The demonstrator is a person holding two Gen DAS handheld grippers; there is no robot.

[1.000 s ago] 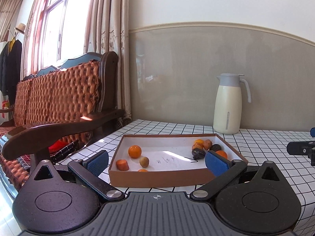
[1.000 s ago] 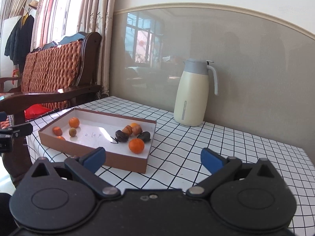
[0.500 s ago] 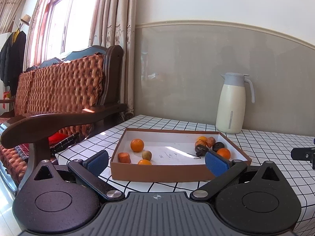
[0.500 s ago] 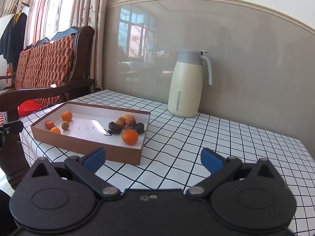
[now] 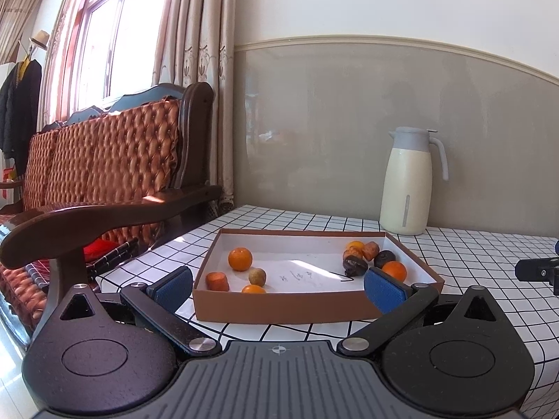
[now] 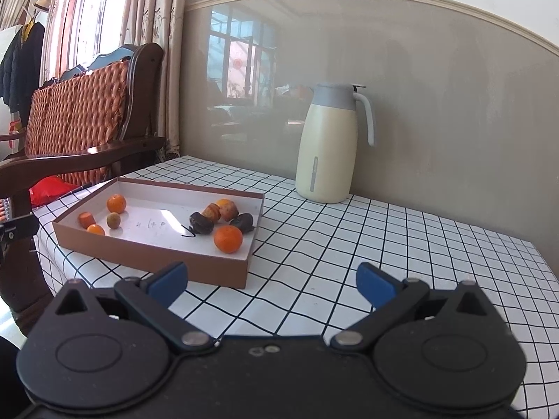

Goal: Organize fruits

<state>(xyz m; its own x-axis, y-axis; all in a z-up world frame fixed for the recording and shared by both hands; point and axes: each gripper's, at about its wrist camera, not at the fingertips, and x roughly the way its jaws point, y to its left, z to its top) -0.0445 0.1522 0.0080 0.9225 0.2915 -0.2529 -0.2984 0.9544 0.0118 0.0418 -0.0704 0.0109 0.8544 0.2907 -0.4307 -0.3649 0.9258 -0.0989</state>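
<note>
A shallow brown cardboard box (image 5: 279, 305) (image 6: 153, 253) with a white floor lies on the checked tablecloth. Several small fruits lie in it: oranges and a pale round fruit at its left end (image 5: 240, 259) (image 6: 116, 204), and a cluster of orange and dark fruits at its right end (image 5: 363, 256) (image 6: 223, 218). My left gripper (image 5: 278, 288) is open just in front of the box's near wall, with nothing between its blue pads. My right gripper (image 6: 270, 281) is open over the tablecloth, right of the box's near corner, holding nothing.
A cream thermos jug (image 5: 407, 183) (image 6: 330, 143) stands at the back by the grey wall. A wooden armchair (image 5: 115, 188) with an orange cushion sits left of the table. The checked tablecloth (image 6: 401, 244) stretches right of the box. The other gripper's tip (image 5: 538, 270) shows at the right edge.
Both grippers have moved slightly nearer the box and a little higher, so more of its floor shows. The fruits have not moved. Both stay open.
</note>
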